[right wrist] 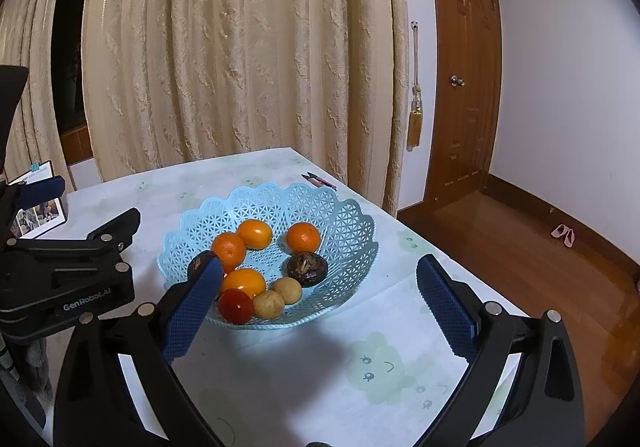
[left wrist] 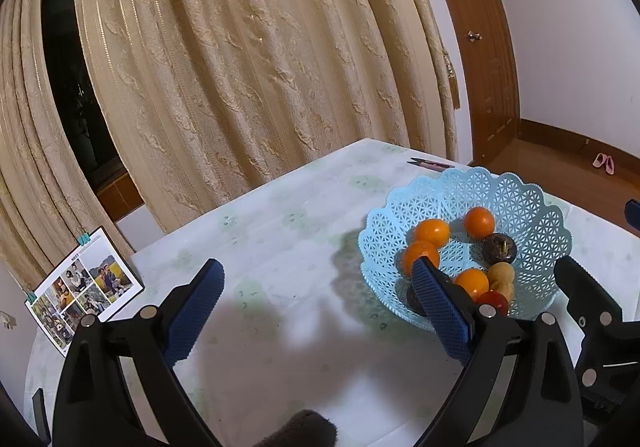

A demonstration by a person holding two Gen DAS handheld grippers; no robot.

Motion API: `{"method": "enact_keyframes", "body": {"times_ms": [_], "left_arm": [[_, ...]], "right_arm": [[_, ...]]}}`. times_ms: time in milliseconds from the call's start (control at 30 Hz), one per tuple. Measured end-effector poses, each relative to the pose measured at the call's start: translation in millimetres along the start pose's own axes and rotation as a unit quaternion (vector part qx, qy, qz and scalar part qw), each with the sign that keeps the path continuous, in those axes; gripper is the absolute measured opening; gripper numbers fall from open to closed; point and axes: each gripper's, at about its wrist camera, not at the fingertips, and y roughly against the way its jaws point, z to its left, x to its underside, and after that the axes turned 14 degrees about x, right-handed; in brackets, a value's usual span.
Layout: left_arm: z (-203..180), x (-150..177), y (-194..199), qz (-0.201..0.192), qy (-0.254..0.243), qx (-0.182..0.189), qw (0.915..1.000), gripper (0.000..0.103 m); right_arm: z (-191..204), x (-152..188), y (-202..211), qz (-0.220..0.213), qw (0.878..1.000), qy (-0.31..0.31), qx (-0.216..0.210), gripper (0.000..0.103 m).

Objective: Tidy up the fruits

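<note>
A light blue lattice basket (right wrist: pixel 348 231) (left wrist: pixel 532 215) stands on the table and holds several oranges (right wrist: pixel 255 234) (left wrist: pixel 479 222), two dark round fruits (right wrist: pixel 307 269) (left wrist: pixel 499 248), two small tan fruits (right wrist: pixel 286 290) (left wrist: pixel 501 273) and a red tomato (right wrist: pixel 235 306) (left wrist: pixel 493 302). My left gripper (left wrist: pixel 318 279) is open and empty, left of the basket above the tablecloth. My right gripper (right wrist: pixel 320 279) is open and empty, just in front of the basket; its left finger overlaps the basket's near left rim in view.
A photo card with teal clips (left wrist: pixel 84 287) (right wrist: pixel 38 207) stands at the table's left. Small scissors (left wrist: pixel 430 164) (right wrist: pixel 319 180) lie behind the basket. Cream curtains hang behind the table. A wooden door and floor are to the right.
</note>
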Motion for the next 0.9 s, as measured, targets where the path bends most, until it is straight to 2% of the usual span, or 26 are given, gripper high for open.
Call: {"method": "enact_keyframes", "body": {"times_ms": [533,900], "left_arm": [[-3.8,1.1,-5.0,0.005,-0.006,-0.003,1.0,0.094],[-7.3,3.5,-4.4,0.003,-0.008,0.017,0.9998,0.094]], "right_arm": [[2.5,1.1,-5.5,0.002,1.0,0.005,0.003,0.099],[4.3,6.0,-9.5,0.008,1.0,0.007,0.005,0.099]]}}
